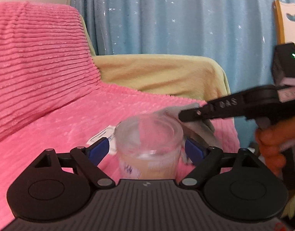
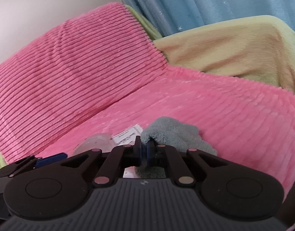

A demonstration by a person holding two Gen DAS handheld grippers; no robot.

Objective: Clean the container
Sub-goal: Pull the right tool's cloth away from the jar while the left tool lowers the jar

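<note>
A clear plastic container (image 1: 149, 140) with a printed label low on its wall sits between the blue pads of my left gripper (image 1: 147, 150), which is shut on it from both sides. It is blurred in the left wrist view. My right gripper (image 2: 145, 146) is shut on a grey fluffy cloth (image 2: 170, 134). In the left wrist view that right gripper (image 1: 186, 115) reaches in from the right, pressing the grey cloth (image 1: 203, 129) against the container's far right rim. The container (image 2: 95, 144) shows faintly at lower left in the right wrist view, next to a left gripper finger (image 2: 51, 157).
A pink ribbed blanket (image 1: 51, 77) covers a sofa seat and back, over a yellow-green cover (image 1: 157, 73). White printed paper (image 2: 128, 136) lies on the blanket by the container. A blue curtain (image 1: 176, 19) hangs behind. A wooden chair back (image 1: 284, 21) stands far right. A hand (image 1: 272, 144) holds the right gripper.
</note>
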